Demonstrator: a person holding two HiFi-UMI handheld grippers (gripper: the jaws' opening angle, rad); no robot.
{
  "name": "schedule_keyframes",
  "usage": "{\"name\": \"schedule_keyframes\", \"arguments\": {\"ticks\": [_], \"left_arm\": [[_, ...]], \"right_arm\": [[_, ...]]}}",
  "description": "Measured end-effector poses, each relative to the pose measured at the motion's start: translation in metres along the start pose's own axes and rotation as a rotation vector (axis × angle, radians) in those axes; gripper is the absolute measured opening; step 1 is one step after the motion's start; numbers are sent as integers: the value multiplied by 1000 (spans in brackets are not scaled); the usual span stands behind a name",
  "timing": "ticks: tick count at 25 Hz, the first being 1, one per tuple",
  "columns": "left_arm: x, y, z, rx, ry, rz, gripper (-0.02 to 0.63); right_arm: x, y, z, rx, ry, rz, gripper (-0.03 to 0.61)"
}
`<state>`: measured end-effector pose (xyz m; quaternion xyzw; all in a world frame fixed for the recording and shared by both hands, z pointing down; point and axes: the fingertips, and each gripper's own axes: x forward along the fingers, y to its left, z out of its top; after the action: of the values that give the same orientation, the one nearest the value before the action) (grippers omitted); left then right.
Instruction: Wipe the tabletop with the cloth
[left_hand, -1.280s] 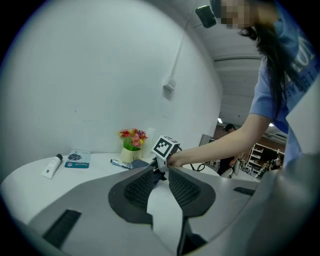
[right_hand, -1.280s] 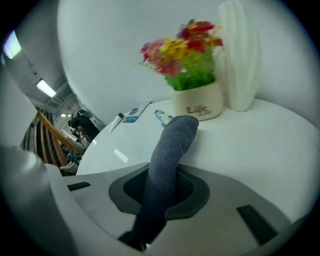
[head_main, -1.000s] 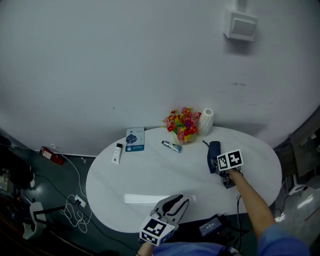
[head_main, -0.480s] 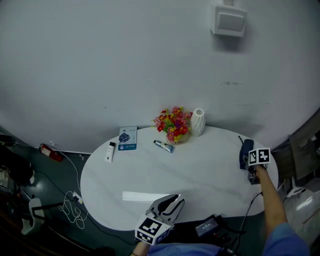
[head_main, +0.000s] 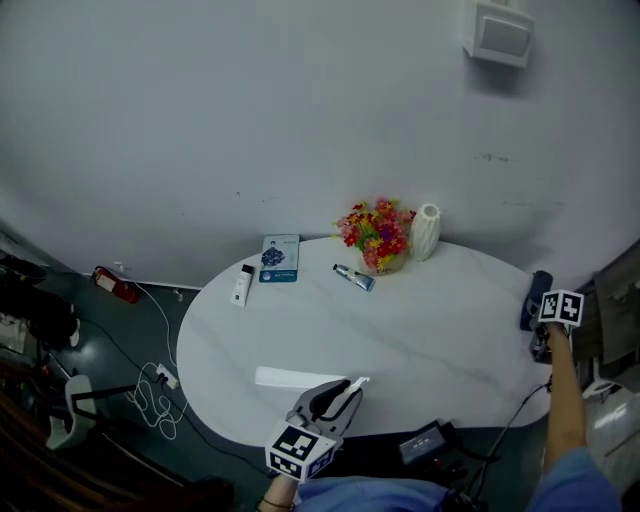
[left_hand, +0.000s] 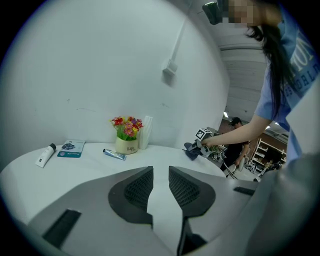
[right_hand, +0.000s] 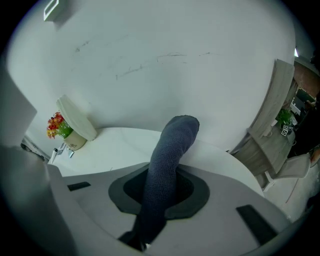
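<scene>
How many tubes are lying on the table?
2: a white tube left of the booklet, and a bluish tube beside the flowers. None seem hidden.

You stand in a lab-like workroom: a white tabletop (head_main: 450, 330) against a bare wall (head_main: 250, 120), loose cables (head_main: 150, 408) on the floor (head_main: 110, 365), storage shelving (left_hand: 274, 149) beyond.

Desk (head_main: 420, 340) layout by the jaws
Cloth (right_hand: 169, 147) sat between the right jaws; flowerpot (left_hand: 126, 145), tube (left_hand: 114, 154) and booklet (left_hand: 71, 148) lay beyond the left jaws.
</scene>
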<state>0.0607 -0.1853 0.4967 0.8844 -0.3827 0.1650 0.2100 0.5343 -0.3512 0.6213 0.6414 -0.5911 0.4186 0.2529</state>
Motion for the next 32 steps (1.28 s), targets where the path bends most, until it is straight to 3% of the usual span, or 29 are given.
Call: {"name": "schedule_keyframes", "arguments": {"ticks": [6, 11, 19, 25, 32], "left_arm": [[-36, 34, -4, -7, -36, 35, 92], [-84, 76, -15, -19, -60, 79, 92], [-196, 157, -62, -63, -70, 210, 92], [-288, 210, -107, -131, -63, 358, 92], [-373, 238, -161, -241, -59, 498, 92]], "right_arm": [[-39, 109, -19, -108, -13, 160, 66], [-71, 239, -61, -261, -10, 284, 66], [-106, 491, -162, -426, 20, 588, 66], [-130, 678, -246, -537, 84, 840, 66], [-140, 847, -341, -666, 180, 1022, 66]]}}
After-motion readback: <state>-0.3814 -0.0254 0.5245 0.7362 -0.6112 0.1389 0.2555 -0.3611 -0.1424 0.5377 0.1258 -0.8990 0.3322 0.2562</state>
